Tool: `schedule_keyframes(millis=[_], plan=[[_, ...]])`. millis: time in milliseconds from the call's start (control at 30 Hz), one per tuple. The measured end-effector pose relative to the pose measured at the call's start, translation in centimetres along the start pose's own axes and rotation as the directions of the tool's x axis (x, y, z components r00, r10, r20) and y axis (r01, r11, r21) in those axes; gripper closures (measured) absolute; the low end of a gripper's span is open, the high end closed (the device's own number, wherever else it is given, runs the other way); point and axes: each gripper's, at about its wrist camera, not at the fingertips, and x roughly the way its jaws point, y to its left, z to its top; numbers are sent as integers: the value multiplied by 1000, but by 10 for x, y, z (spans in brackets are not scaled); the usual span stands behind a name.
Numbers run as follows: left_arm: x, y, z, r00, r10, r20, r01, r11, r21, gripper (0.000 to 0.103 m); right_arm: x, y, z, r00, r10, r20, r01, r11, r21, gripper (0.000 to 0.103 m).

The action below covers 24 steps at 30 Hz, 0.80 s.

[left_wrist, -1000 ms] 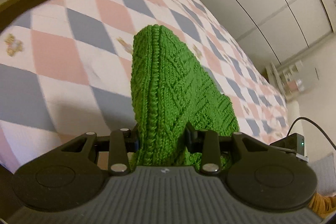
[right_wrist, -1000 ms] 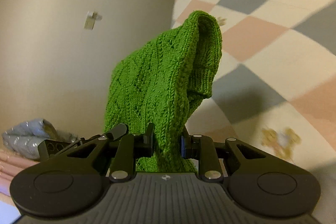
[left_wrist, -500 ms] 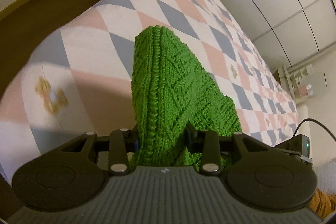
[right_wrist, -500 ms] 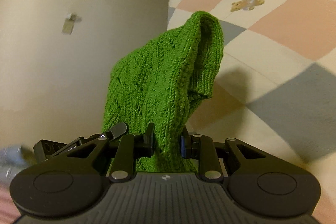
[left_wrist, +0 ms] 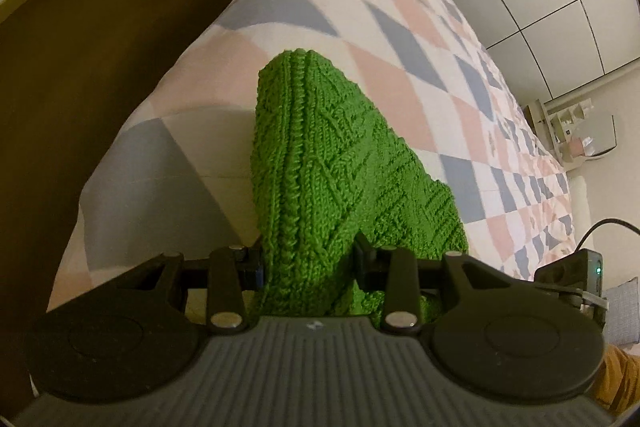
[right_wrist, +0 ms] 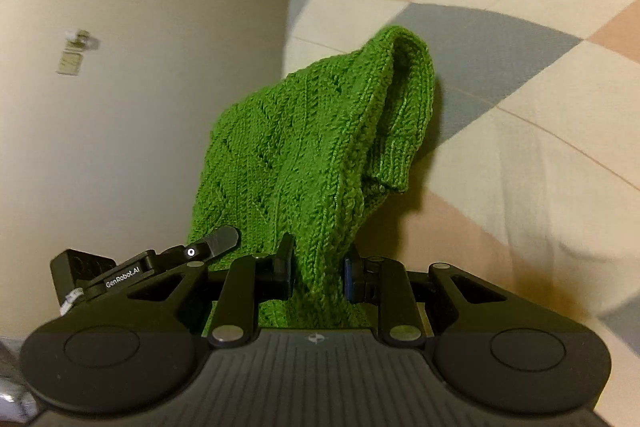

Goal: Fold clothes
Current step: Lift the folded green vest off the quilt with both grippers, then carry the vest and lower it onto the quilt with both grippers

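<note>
the green knit garment (left_wrist: 336, 163) hangs in the air above the corner of the checked bed cover (left_wrist: 392, 67), not lying on it. the left gripper (left_wrist: 308, 259) is closed narrow on one bunch of knit, and the right gripper (right_wrist: 318, 267) is pinching another bunch. risk, as i judge: the thick loose knit may slip from the fingers, or fall past the edge of the bed cover to the floor (left_wrist: 80, 67) because the corner is so near.

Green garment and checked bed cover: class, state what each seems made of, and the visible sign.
Green knitted garment: thick yarn, likely wool or acrylic, matte; clear knit stitches, ribs and diagonal raised patterns. Pink, grey and cream checked bed cover: smooth woven fabric, perhaps cotton, matte; flat printed diamonds, soft creases.
</note>
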Motion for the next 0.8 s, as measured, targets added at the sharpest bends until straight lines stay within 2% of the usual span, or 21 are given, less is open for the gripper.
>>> schedule_keyframes(millis=[100, 200, 233, 267, 433, 533, 600, 633, 733, 767, 800], plan=[[24, 25, 2, 999, 20, -29, -21, 1000, -13, 63, 9, -4, 4, 998, -54, -16, 53, 999, -11, 77], [30, 44, 2, 999, -17, -40, 14, 998, -66, 60, 10, -1, 12, 995, -103, -15, 103, 994, -42, 67], [26, 41, 3, 999, -2, -38, 0, 999, -54, 60, 5, 4, 17, 993, -118, -6, 117, 991, -63, 65], [21, 36, 4, 999, 23, -35, -24, 999, -34, 60, 0, 9, 22, 991, -132, 3, 132, 988, -83, 59], [-24, 18, -8, 996, 85, 20, -85, 996, -38, 59, -24, 34, 45, 978, -198, 60, 205, 962, -182, 59], [-52, 12, -21, 995, 64, 75, -57, 994, -88, 65, -38, 50, 63, 963, -210, 170, 248, 935, -252, 60], [-64, 3, -23, 990, 35, 137, -25, 997, -78, 75, -35, 58, 67, 965, -189, 182, 241, 914, -327, 72], [-64, -2, -21, 987, 16, 162, -6, 998, -60, 76, -25, 60, 68, 966, -201, 162, 248, 897, -366, 73], [-36, -18, -10, 988, 23, 151, -28, 999, 35, 78, 6, 65, 71, 964, -242, 105, 263, 840, -476, 87], [-21, -18, -8, 989, 56, 135, -64, 996, 56, 79, 15, 59, 68, 957, -274, 96, 285, 820, -496, 92], [-5, -13, -6, 989, 92, 115, -99, 993, 57, 86, 24, 52, 67, 950, -299, 90, 302, 808, -506, 99]])
